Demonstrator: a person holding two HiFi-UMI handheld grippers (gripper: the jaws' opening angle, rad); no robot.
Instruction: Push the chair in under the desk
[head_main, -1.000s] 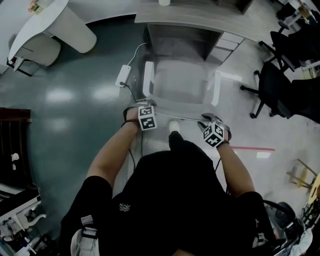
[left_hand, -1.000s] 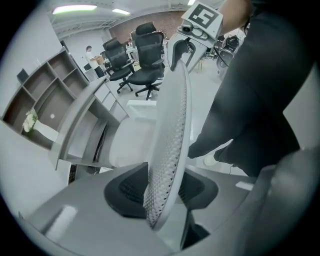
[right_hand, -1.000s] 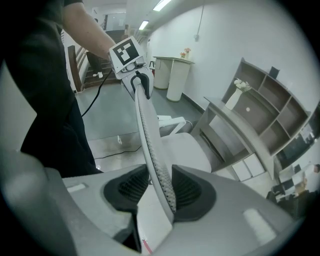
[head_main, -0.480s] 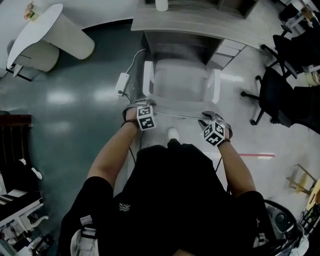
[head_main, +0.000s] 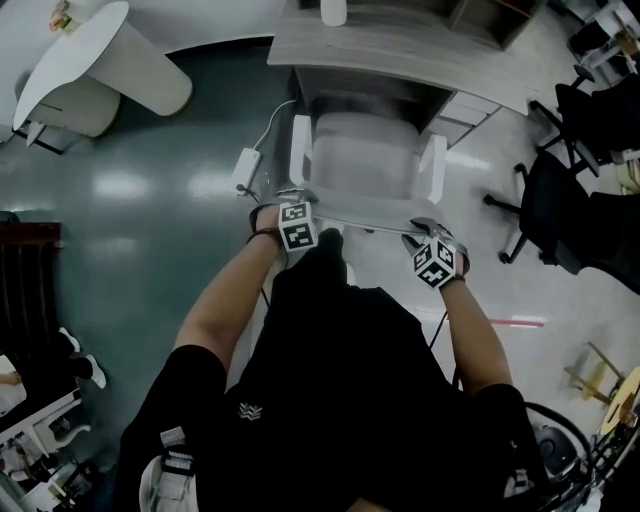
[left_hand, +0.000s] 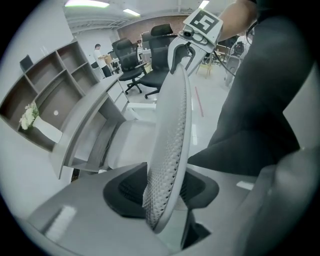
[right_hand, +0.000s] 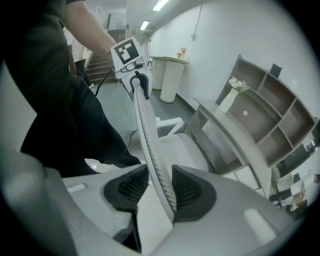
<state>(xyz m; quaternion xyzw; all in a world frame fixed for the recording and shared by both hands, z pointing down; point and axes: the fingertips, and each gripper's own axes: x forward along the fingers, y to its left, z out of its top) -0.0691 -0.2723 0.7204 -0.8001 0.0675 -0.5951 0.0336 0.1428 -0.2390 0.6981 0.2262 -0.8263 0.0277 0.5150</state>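
1. The left hand-held gripper is clamping the backrest top edge. Its jaws have just been opening slightly, so grip needs watching.
2. The chair is facing the counter, seat front at its edge.
3. The right hand-held gripper is gripping the same edge; pushing evenly is advised.
4. A power strip is lying on the glossy floor left of the chair; black chairs are standing right.
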